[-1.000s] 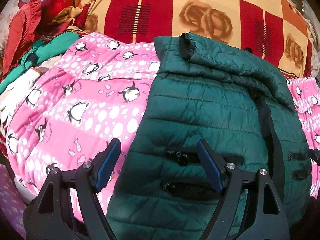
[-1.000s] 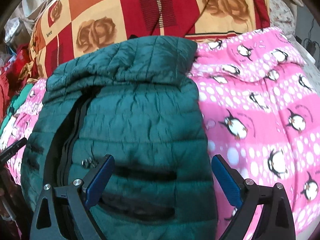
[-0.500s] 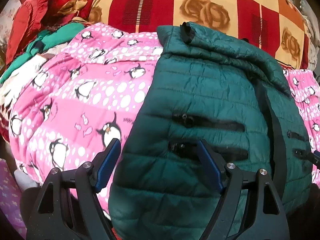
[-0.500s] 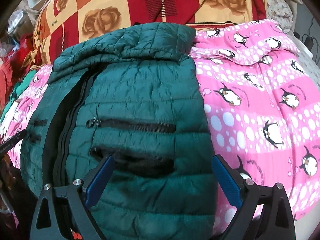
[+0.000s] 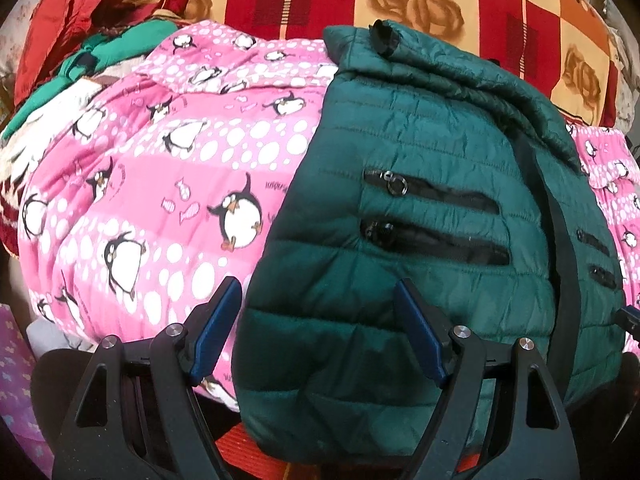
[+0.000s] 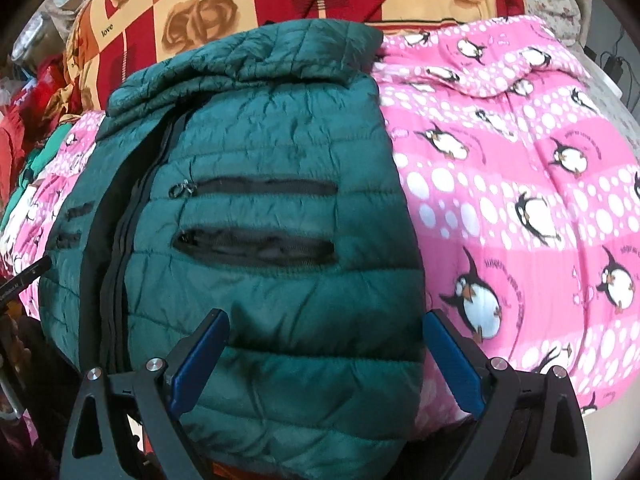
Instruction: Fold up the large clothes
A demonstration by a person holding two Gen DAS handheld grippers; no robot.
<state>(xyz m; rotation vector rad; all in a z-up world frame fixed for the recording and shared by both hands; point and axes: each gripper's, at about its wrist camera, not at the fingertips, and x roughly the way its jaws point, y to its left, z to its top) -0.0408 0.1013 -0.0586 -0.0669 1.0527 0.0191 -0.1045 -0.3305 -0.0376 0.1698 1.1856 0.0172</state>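
A dark green quilted jacket lies front up on a pink penguin-print quilt, collar at the far end, black zip and pocket zips showing. My left gripper hangs open above the jacket's near left hem corner, its left blue pad over the quilt and its right pad over the jacket. Over the near right hem corner, my right gripper is open too, its blue pads spanning the jacket's right edge. Nothing is pinched between either pair of pads.
A red, orange and cream blanket with roses lies behind the jacket. Red and green clothes are heaped at the far left. The other gripper's tip shows at each view's edge.
Both grippers have drawn back toward the near edge and sunk slightly; the jacket's hem now sits between the fingers and more of its length shows. Jaws unchanged, jacket not moved.
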